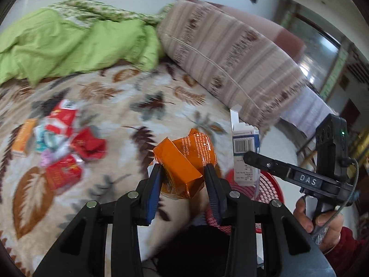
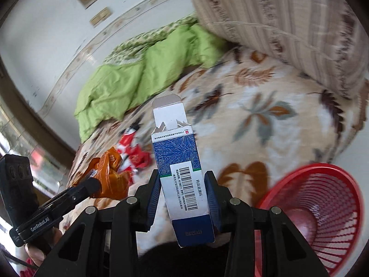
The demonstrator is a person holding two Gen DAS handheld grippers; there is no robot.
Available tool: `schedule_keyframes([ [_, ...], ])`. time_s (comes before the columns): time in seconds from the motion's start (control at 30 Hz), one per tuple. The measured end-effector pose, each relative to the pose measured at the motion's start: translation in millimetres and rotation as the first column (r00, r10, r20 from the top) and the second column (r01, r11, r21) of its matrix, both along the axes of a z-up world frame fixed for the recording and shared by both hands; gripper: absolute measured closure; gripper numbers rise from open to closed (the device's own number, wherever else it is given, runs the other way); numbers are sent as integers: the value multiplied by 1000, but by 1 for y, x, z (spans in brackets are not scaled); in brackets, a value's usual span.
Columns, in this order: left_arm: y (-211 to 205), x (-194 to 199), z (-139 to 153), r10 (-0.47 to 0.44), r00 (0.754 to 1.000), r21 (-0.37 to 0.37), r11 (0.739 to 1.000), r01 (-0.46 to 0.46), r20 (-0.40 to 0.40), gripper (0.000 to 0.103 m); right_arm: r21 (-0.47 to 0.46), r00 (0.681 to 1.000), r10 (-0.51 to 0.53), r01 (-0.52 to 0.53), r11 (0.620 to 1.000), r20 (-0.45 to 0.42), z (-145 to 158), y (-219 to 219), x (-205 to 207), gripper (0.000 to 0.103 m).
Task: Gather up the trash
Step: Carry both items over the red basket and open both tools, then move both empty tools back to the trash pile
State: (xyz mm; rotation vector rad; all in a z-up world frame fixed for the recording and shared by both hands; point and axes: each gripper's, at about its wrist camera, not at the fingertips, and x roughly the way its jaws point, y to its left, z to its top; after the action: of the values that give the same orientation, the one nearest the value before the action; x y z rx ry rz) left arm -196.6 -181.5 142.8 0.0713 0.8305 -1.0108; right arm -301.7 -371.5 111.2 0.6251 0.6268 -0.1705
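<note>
My left gripper [image 1: 183, 169] is shut on an orange foil wrapper [image 1: 184, 161], held above the bed; it also shows in the right wrist view [image 2: 110, 175]. My right gripper [image 2: 183, 180] is shut on a blue and white carton [image 2: 182, 173] with its top flap open; the carton shows in the left wrist view [image 1: 245, 152] too. A red mesh basket [image 2: 322, 210] sits low at the right, beside the bed; its rim shows in the left wrist view [image 1: 267, 184]. A pile of red, orange and pale wrappers [image 1: 60, 143] lies on the leaf-patterned blanket [image 1: 138, 97].
A green quilt [image 1: 69, 46] is bunched at the far side of the bed. A striped bolster [image 1: 230, 57] lies at the right. A white wall stands behind the bed, and a window [image 1: 318, 46] is at the far right.
</note>
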Motion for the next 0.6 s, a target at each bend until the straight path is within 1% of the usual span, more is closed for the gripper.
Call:
schedule_keyframes([
  [0.1,-35,-22,-4,-93,996,19,995,93,-15,67,-10,996,-85,84,996,-20,-4,-28,-35,62],
  [0.23,-83,-52,-16,-211,976,56,975,214,-44,67,2,983,-176,176,984,-55,-13,-57,-69,62],
  [0.33,-109,-70,-28,-268,962,85,959,272,-56,67,12,968,-235,237,971,-84,-20,-75,-90,62],
  [0.4,-122,-76,-34,-288,955,99,951,294,-69,65,13,961,-259,261,965,-99,-26,-82,-103,61],
  [0.47,-132,-82,-39,-310,947,112,941,319,-89,56,5,951,-284,287,958,-118,-29,-87,-110,61],
  [0.5,-134,-83,-40,-316,945,113,939,324,-88,53,3,949,-290,293,956,-125,-31,-89,-113,58],
  [0.53,-134,-85,-40,-316,945,116,939,324,-83,43,5,945,-298,301,953,-132,-33,-92,-116,53],
  [0.57,-133,-85,-40,-312,947,115,941,320,-82,37,3,942,-307,310,951,-133,-34,-93,-119,50],
  [0.6,-132,-83,-39,-306,949,110,943,314,-80,37,-4,939,-316,318,948,-135,-34,-94,-121,44],
])
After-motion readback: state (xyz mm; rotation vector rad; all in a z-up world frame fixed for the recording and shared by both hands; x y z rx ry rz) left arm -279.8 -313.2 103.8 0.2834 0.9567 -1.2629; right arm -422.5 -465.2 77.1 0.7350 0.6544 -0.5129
